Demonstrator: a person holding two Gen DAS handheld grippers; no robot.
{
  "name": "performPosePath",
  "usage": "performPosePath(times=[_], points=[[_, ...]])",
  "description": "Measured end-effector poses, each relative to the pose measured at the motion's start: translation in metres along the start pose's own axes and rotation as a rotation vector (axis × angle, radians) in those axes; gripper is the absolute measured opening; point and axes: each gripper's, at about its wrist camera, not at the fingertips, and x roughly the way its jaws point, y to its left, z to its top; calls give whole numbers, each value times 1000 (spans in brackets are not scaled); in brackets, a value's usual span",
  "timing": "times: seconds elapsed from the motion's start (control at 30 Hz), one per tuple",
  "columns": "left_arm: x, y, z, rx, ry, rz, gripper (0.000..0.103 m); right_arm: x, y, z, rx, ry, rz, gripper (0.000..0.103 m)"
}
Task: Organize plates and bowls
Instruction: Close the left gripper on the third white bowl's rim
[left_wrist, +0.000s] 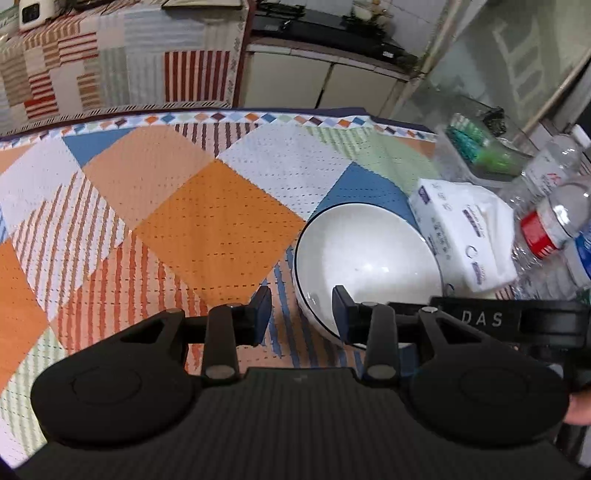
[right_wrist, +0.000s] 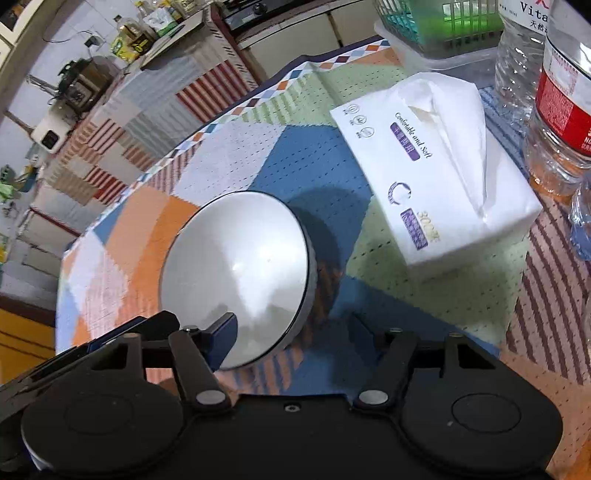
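A white bowl (left_wrist: 369, 251) with a thin dark rim stands on the patchwork tablecloth (left_wrist: 184, 221). My left gripper (left_wrist: 302, 314) is open and straddles the bowl's near-left rim, with one finger (left_wrist: 341, 314) over the inside and the other outside, a gap showing. In the right wrist view, the same bowl (right_wrist: 236, 266) sits left of centre. My right gripper (right_wrist: 291, 328) is open across its near-right rim. One finger (right_wrist: 221, 332) reaches inside and the other stands clear of the outer wall. The right gripper's black body (left_wrist: 480, 321) shows beside the bowl.
A white tissue pack (left_wrist: 461, 229) (right_wrist: 443, 177) lies just right of the bowl. Plastic water bottles (left_wrist: 554, 221) (right_wrist: 557, 103) stand beyond it. A clear box with a green basket (left_wrist: 476, 147) (right_wrist: 443, 26) sits at the table's far right corner. A cloth-covered counter (left_wrist: 110, 66) stands behind the table.
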Motion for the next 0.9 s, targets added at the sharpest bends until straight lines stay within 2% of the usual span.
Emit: performPosePath(times=[0.07, 0.27, 0.33, 0.43, 0.5, 0.57, 0.67, 0.73, 0.9], points=[[9, 0, 0, -2, 47, -22, 35, 3, -2, 1, 10, 4, -36, 47], [21, 3, -5, -43, 75, -69, 31, 3, -6, 5, 18, 1, -27, 34], [26, 6, -3, -72, 81, -79, 21, 5, -6, 7, 10, -12, -31, 30], [28, 12, -1, -122, 99, -94, 18, 8, 2, 7, -97, -53, -54, 26], [25, 12, 0, -133, 123, -95, 17, 8, 4, 6, -141, -59, -48, 19], [18, 8, -1, -107, 138, -86, 16, 4, 5, 4, -156, -52, -47, 18], [-5, -1, -3, -36, 113, -73, 16, -8, 9, -2, -206, -47, -44, 18], [-22, -6, -3, -17, 94, -58, 15, -19, 8, -4, -191, -46, -20, 18], [-60, -8, -5, -15, 126, -62, 15, -48, 11, -21, -143, -26, 35, 18]])
